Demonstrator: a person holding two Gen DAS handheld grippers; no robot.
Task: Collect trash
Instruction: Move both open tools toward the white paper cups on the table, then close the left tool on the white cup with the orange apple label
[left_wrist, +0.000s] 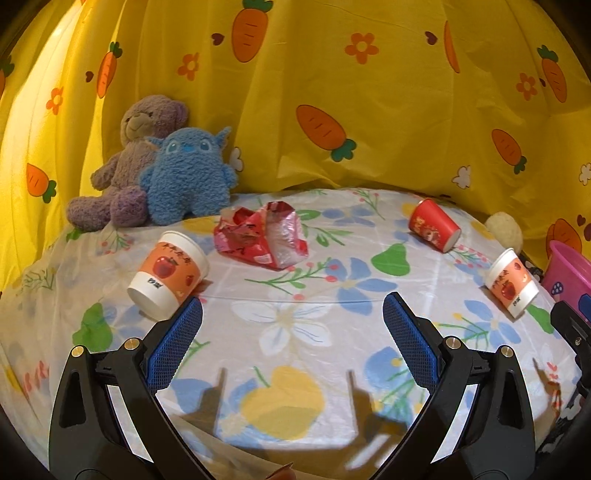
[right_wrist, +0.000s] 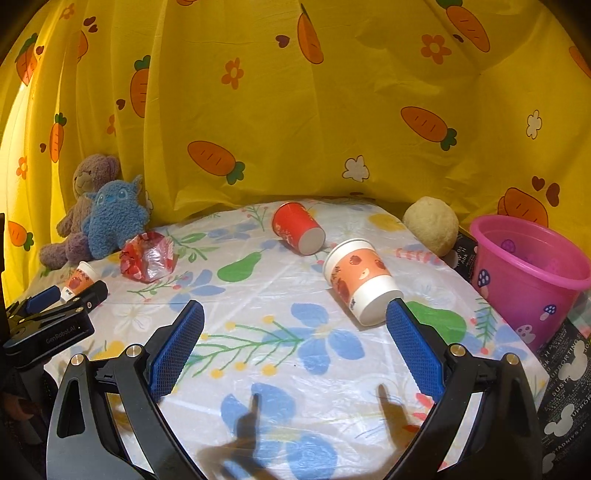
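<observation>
Both grippers are held spread wide and empty above the floral tablecloth (left_wrist: 295, 280): left gripper (left_wrist: 292, 317), right gripper (right_wrist: 295, 321). "GenRoboLAI" can just be made out on the left gripper's body in the right view. Three paper cups are seen tipped over: an apple-print cup (left_wrist: 168, 275) just beside the left fingers, a red cup (right_wrist: 298, 228), another apple-print cup (right_wrist: 362, 280) near the right fingertip. A crumpled red wrapper (left_wrist: 260, 236) lies mid-table. A pink bucket (right_wrist: 528, 280) stands at right.

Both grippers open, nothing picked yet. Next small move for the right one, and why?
Probably ease the right gripper forward and slightly right to straddle the tipped orange-and-white paper cup. Its jaws are open and empty, that cup lies on its side just beyond the right fingertip, and the pink plastic bucket stands close by on the right, so it looks like the shortest pick and drop.
</observation>
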